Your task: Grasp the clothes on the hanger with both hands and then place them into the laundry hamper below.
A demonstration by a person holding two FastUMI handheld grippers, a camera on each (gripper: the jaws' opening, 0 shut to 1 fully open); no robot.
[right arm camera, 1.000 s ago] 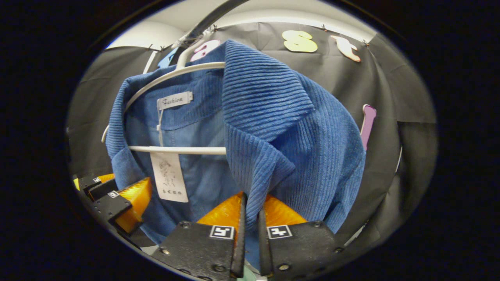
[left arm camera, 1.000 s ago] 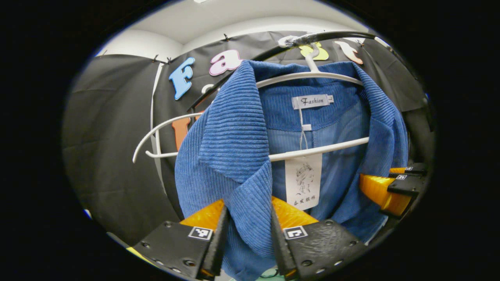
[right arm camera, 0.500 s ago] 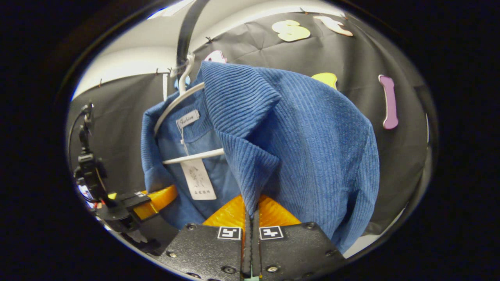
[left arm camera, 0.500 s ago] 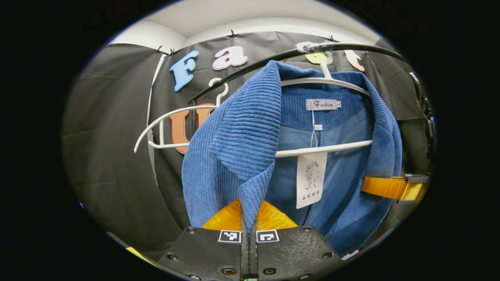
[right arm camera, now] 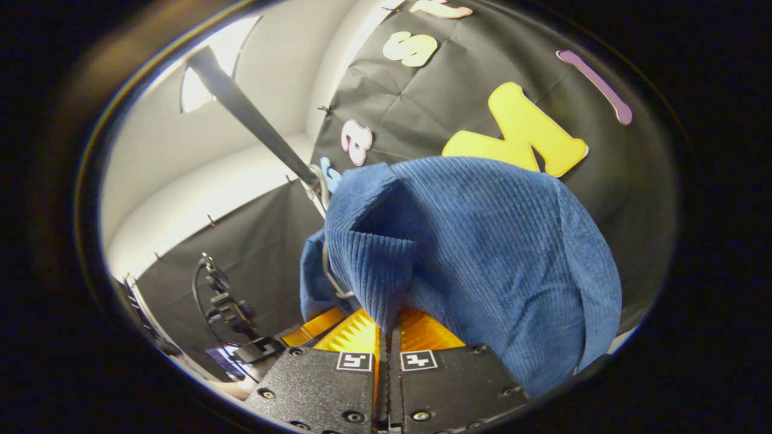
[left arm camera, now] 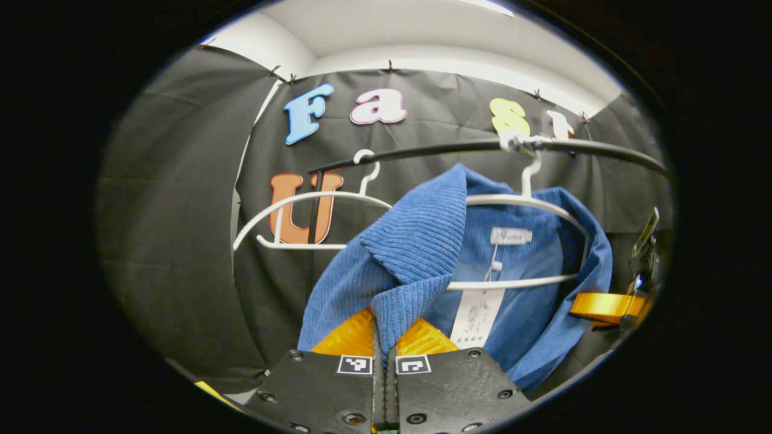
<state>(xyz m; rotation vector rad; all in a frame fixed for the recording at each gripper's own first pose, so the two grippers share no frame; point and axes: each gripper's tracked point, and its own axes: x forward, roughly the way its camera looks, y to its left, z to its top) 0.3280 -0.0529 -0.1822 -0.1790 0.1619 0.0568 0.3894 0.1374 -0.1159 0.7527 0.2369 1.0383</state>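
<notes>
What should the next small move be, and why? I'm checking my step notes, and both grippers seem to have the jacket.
Probably draw both front edges forward and down to slip the shoulders off. The left gripper and right gripper are each shut on a front edge of the blue jacket, yet its collar is draped over the white hanger hooked on the black rail.

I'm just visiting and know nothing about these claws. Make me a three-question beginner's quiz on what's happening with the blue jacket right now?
1. True or false: the left claw is shut on the blue jacket.
2. What does the jacket's white hanger hang from? A) a black rail B) a door hook C) a shelf edge
3. Fill in: the right claw pinches the jacket's ____.

Key: 1 true. 2 A. 3 lapel; the left gripper view also shows a spare white hanger beside it.
</notes>
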